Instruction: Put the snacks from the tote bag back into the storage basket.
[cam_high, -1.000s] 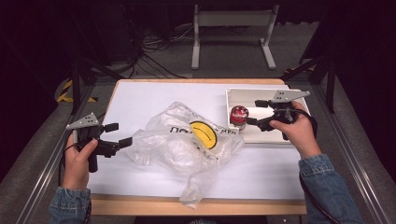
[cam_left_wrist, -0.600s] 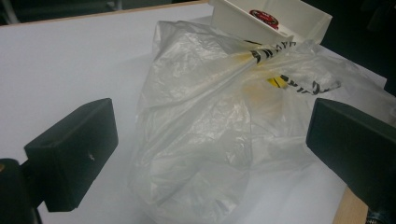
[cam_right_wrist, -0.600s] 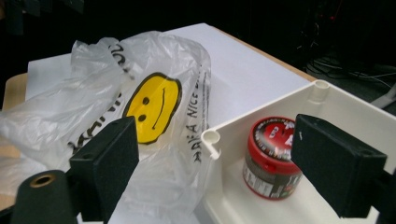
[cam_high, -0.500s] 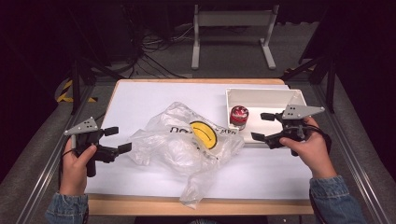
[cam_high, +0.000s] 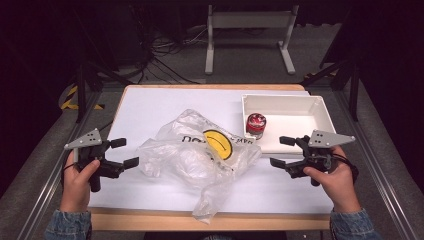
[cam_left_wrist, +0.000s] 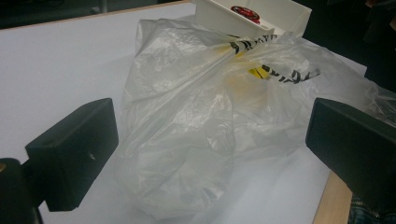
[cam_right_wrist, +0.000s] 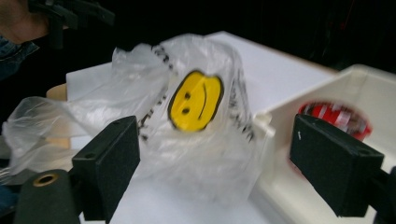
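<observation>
Both grippers (cam_high: 121, 153) (cam_high: 283, 151) open, empty. Crumpled plastic bag (cam_high: 200, 152) between them, contents unclear through film. Red can (cam_high: 255, 124) beyond right gripper in white tray (cam_high: 320, 107), blurred, partly hidden.

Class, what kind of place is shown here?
Probably a lab recording station: a white-topped table in a dark room, loose cables on the floor behind, and a metal stand.

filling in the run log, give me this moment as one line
left claw: open, beside plastic bag | right claw: open, empty, by white tray | red can: upright in tray
</observation>
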